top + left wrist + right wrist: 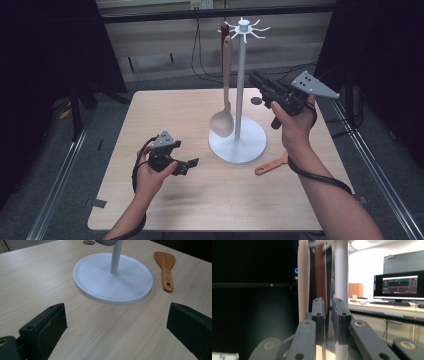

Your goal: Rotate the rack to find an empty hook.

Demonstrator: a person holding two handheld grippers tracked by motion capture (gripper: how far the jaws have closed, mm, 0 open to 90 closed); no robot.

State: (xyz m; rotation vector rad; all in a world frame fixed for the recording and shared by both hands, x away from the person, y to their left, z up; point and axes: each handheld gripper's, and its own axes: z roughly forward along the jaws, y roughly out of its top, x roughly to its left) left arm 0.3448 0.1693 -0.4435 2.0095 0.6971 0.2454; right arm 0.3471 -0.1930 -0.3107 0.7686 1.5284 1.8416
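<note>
My right tongs (pixel 256 80) sit in the upper right of the high view, raised near the top of the white rack (pixel 240 70), their jaws nearly closed with a thin gap and nothing clearly caught between them. The pale spoon (pixel 226 85) hangs from a hook at the rack's crown, bowl down near the round base (pixel 112 280). My left tongs (pixel 189 165) rest low at lower left, jaws spread wide and empty over the tabletop (pixel 165 107). The orange spatula (pixel 165 265) lies flat just right of the base, handle hole toward me. It looks light, stiff and smooth, so I judge the narrow handle the best grip, pinched across its flat faces; lying so flat, it may skid.
</note>
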